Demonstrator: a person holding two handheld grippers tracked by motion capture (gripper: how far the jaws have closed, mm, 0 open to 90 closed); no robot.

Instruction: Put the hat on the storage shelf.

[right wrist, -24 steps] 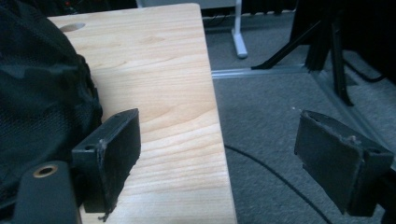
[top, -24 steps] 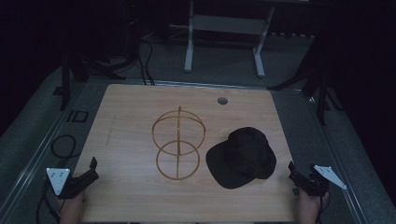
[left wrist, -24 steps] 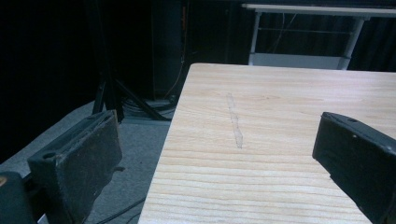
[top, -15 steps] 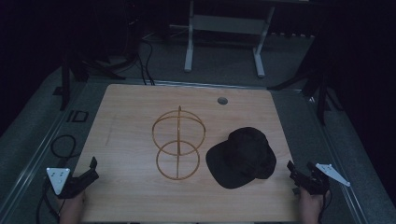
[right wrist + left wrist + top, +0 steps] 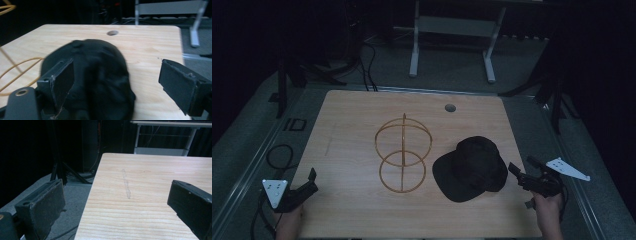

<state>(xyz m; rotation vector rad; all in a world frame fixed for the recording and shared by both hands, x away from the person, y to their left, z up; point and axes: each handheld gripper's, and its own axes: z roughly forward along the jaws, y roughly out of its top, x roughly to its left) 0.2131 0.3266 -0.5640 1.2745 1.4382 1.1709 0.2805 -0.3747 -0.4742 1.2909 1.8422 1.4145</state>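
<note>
A black cap [image 5: 472, 167] lies on the right half of the wooden table [image 5: 352, 125], with a gold wire stand [image 5: 403, 152] of rings on a post just left of it. My right gripper [image 5: 521, 169] is open at the table's right edge, a short way from the cap. In the right gripper view the cap [image 5: 100, 72] lies in front of the open right gripper [image 5: 117, 80], its near edge against the left jaw, and the wire stand [image 5: 15, 67] shows at the left. At the table's near left corner my left gripper [image 5: 313, 181] is open, and nothing lies inside the left gripper [image 5: 117, 202].
A round cable hole [image 5: 450, 107] sits near the table's far edge. Beyond the table stand a white-legged desk frame [image 5: 452, 45] and dark tripod legs [image 5: 552, 95]. A cable loop [image 5: 279, 155] lies on the floor at the left.
My right gripper has moved slightly left, closer to the cap. The left gripper has hardly shifted.
</note>
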